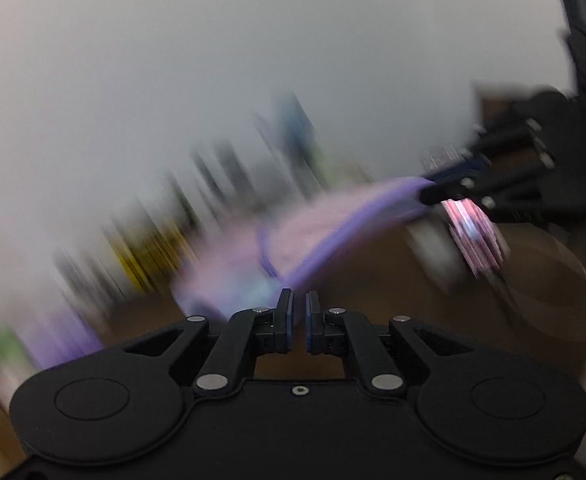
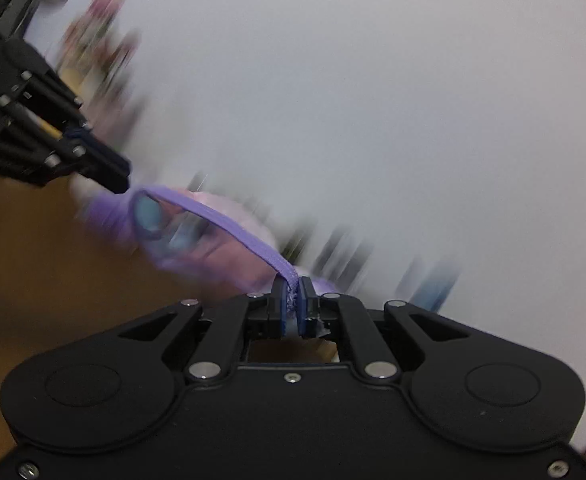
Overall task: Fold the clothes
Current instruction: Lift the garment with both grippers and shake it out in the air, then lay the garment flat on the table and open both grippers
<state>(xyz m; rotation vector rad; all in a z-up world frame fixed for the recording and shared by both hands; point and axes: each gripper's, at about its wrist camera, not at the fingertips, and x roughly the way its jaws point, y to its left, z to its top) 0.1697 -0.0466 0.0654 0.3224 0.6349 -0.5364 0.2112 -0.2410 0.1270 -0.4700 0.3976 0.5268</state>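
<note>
Purple garment stretched between two grippers above the brown surface (image 1: 393,280).

Left wrist view: the left gripper (image 1: 299,312) has its jaws slightly parted with nothing between them; the garment (image 1: 293,236) runs to upper right. Right wrist view: the right gripper (image 2: 291,300) pinches the garment's hem (image 2: 229,220), which stretches to upper left.

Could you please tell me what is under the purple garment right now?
Under the garment lies a brown table, bare where it shows. The hanging cloth and the blur hide what is directly beneath it.
</note>
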